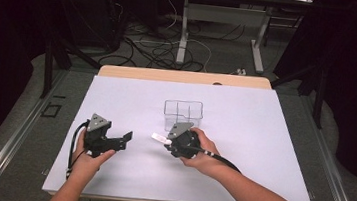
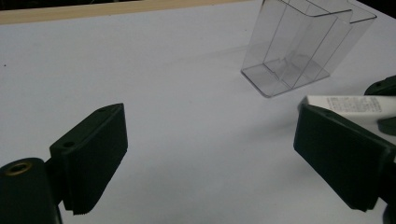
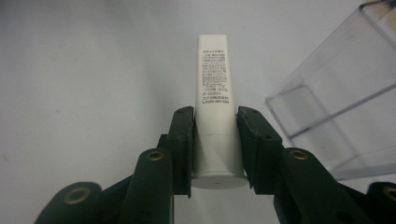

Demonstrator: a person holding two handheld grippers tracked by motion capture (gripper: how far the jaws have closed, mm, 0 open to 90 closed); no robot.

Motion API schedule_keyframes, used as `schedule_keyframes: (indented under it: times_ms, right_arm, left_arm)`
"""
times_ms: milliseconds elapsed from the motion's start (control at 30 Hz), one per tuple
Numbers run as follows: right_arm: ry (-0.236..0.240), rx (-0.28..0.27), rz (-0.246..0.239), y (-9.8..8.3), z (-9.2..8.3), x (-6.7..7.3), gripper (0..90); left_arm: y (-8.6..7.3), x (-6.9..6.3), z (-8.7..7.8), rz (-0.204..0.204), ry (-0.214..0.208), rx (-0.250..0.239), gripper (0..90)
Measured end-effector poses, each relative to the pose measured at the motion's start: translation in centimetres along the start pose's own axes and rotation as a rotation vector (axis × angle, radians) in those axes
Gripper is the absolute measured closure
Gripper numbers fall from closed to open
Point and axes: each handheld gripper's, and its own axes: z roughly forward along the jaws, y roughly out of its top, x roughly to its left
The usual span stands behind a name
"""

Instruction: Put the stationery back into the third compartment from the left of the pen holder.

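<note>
A white tube with black print [image 3: 214, 93] is clamped between the jaws of my right gripper [image 3: 215, 142], sticking out past the fingertips. In the high view that right gripper [image 1: 168, 143] hovers just in front of a clear plastic divided box [image 1: 182, 115], with the tube [image 1: 161, 138] pointing left. My left gripper [image 1: 121, 141] is held to the left, above the white sheet, with its jaws wide apart and nothing between them. In the left gripper view the left gripper [image 2: 210, 158] faces the clear box [image 2: 299, 46], and the tube [image 2: 350, 103] shows at the right edge.
A white sheet [image 1: 116, 99] covers the wooden table [image 1: 179, 75]. Beyond the table lie floor cables [image 1: 157, 48] and the legs of another desk [image 1: 184, 30]. Metal rails [image 1: 11, 143] run along both sides.
</note>
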Motion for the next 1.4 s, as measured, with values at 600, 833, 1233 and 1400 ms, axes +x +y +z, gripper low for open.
schedule_keyframes:
  times_ms: [600,833,1233,1400]
  right_arm:
    - [-0.221,0.098,-0.826,-0.8,-3.4,3.0,67.1]
    - [-0.203,0.127,-0.969,-1.2,-4.0,3.3,67.1]
    - [-0.17,0.124,-1.014,-0.6,-4.8,3.4,67.1]
    - [-0.165,0.126,-1.02,-0.7,-5.0,3.5,67.1]
  left_arm:
    - [-0.1,-1.2,0.9,0.067,-0.135,0.058,12.3]
    - [0.3,-1.6,0.9,0.13,-0.19,0.092,16.0]
    - [1.0,-2.6,1.3,0.266,-0.273,0.156,19.8]
    - [1.6,-3.2,1.5,0.283,-0.302,0.147,22.9]
